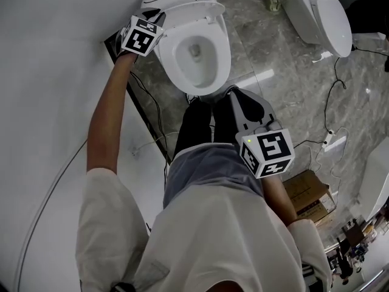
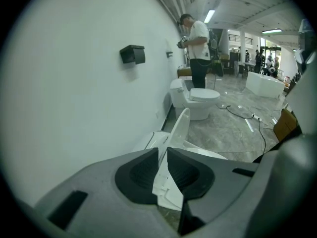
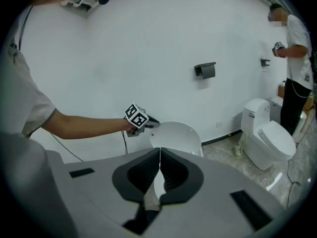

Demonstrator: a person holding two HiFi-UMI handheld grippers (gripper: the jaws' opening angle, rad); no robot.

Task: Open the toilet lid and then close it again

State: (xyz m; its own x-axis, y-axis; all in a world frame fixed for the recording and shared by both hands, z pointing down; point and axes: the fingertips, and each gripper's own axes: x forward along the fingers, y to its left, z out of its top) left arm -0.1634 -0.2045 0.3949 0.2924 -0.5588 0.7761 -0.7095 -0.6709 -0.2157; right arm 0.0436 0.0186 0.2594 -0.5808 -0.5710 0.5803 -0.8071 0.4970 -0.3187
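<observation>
Right gripper [image 3: 160, 155] idles with jaws closed on nothing, evidently because the left gripper [image 2: 162, 151] alone pinches between its jaws the edge of the raised white plastic toilet lid [image 2: 179, 125].

No word, brand or number is legible anywhere. The only printed signs are black-and-white square marker patterns: on the white cube [image 1: 143, 36] touching the white ceramic toilet's [image 1: 194, 47] left rim, and on a second white cube [image 1: 270, 154] below that toilet.
</observation>
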